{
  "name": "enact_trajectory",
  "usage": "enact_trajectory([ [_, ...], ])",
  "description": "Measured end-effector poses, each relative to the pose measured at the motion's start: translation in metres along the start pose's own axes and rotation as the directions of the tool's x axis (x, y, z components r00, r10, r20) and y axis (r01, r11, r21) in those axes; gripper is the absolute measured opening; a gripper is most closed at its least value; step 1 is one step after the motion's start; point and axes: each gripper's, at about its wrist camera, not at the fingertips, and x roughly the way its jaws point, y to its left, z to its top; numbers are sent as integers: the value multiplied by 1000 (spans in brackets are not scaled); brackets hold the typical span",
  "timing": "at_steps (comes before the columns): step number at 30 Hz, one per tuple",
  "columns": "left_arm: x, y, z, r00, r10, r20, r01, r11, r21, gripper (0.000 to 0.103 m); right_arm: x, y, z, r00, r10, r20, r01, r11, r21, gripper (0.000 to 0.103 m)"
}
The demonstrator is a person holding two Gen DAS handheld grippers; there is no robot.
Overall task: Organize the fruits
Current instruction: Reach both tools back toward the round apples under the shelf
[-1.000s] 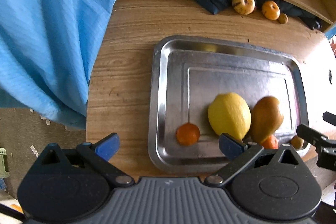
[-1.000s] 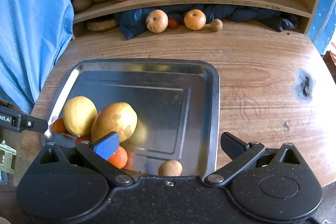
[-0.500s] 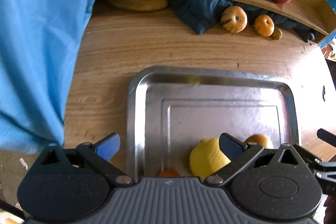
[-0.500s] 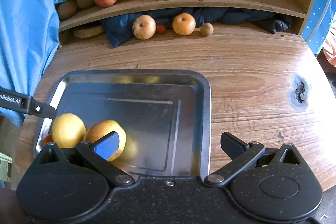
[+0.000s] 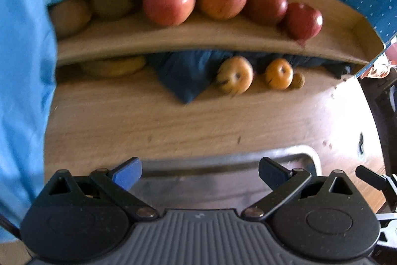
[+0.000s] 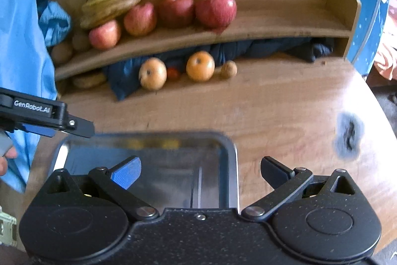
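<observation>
- Fruits – apples [image 6: 215, 9] and bananas [image 6: 111, 0] on the shelf [image 6: 273, 29]; an orange [image 6: 200, 65] on the surface [image 6: 273, 111] below.
- Tray [image 6: 230, 153] lies beneath both claws.
- Left claw [image 5: 199, 171] and right claw [image 6: 200, 171] – both released, empty; the fruits lie straight ahead, the orange nearer the right.

Apples [image 6: 173, 14] on shelf [image 6: 273, 29], bananas [image 6: 111, 1] left, tray [image 6: 230, 165] before it

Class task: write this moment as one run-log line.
left gripper: open, empty | right gripper: open, empty | both over tray | apples on shelf
</observation>
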Motion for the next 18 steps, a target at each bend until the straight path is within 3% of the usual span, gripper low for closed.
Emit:
enact_trajectory([
  [6, 21, -12, 24, 999, -41, -14, 41, 999, 14, 102, 13, 1, 21, 999, -5, 39, 5, 1000, -23, 102],
  [12, 45, -15, 41, 997, -67, -39, 66, 998, -19, 102, 36, 1, 34, 1000, 3, -10, -4, 999, -46, 102],
  [18, 60, -18, 55, 989, -140, -42, 139, 990, -29, 102, 52, 7, 41, 1000, -14, 12, 15, 989, -148, 102],
])
